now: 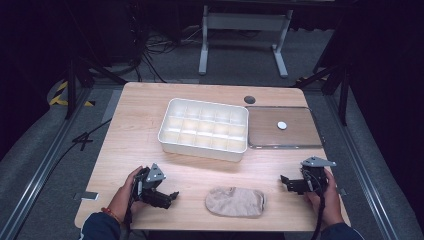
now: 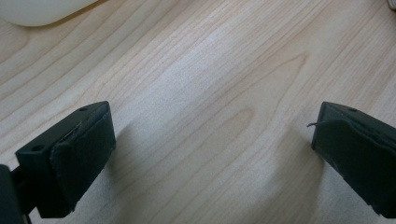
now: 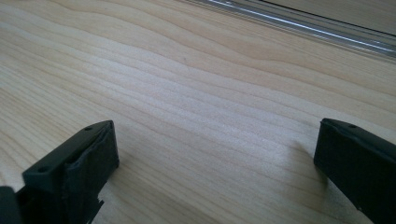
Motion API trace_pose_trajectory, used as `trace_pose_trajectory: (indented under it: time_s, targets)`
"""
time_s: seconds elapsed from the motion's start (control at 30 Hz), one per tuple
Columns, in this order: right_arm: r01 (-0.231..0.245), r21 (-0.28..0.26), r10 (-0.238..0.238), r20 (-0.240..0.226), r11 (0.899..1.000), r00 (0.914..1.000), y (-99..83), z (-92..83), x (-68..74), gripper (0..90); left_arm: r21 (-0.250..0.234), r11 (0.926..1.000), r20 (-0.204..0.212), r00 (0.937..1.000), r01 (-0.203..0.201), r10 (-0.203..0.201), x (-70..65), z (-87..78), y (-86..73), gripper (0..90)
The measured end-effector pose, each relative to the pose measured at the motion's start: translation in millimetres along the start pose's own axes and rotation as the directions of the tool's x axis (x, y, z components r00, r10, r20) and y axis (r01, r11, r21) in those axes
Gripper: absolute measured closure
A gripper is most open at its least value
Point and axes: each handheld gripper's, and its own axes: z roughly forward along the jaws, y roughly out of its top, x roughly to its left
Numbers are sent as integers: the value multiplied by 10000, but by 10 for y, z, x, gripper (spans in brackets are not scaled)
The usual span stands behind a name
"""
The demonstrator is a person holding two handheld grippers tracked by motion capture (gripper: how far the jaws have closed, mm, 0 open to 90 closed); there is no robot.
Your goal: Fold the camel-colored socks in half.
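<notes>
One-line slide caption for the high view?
Both open grippers, left and right, flank a beige sock before a white divided box and clear lid.

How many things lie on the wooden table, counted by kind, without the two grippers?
White plastic organiser box with compartments: 1
Clear flat lid with a white round knob: 1
Beige folded cloth item: 1
Total: 3

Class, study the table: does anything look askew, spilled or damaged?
Nothing stands out. The white divided box sits level, its clear lid flat beside it, the beige sock lies near the front edge, and nothing is spilled.
</notes>
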Motion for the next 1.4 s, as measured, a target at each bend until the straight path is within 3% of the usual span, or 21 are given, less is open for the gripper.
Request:
trace_pose_trajectory:
  time_s: [0.13,0.27,0.57,0.6,0.67,0.83,0.93,0.97,1.13,1.33,1.4]
  targets:
    - [2,0,-2,-33,10000,10000,-7,-9,7,2,-16,9999,132,9998,-143,143,26,11,10,0]
    - [325,-7,-325,-290,9995,9991,-30,-31,17,3,-30,9997,159,9996,-234,234,36,5,4,1]
    - [606,-63,-608,-654,9981,9960,-91,-103,39,41,-22,9998,170,9997,-187,187,43,-14,-17,1]
    - [668,-49,-670,-663,9978,9956,-92,-108,35,57,0,9996,203,9994,-295,295,53,-14,-12,1]
    - [753,-316,-774,-729,9967,9943,-97,-144,28,254,-19,9991,320,9986,-422,423,67,-11,-10,1]
    - [658,-871,-737,-906,9940,9932,-98,-242,43,288,10,9994,287,9990,-337,336,71,-8,-8,0]
    - [482,-1229,-629,-1190,9912,9909,-47,-349,140,315,9,9995,274,9991,-329,328,69,-8,-8,0]
    - [615,-1273,-764,-1162,9900,9903,-28,-377,183,329,6,9995,273,9991,-324,324,69,-8,-8,0]
    - [1101,-1941,-1475,-1903,9748,9706,88,-533,531,435,0,9995,265,9992,-304,304,65,-8,-9,0]
    - [1989,-2231,-2550,-2603,9543,9312,196,-568,1036,540,-6,9995,138,9994,-325,325,62,-10,-8,1]
    - [2224,-2200,-2829,-3002,9498,9110,204,-548,1188,575,-8,9997,137,9996,-256,256,57,-8,-8,1]
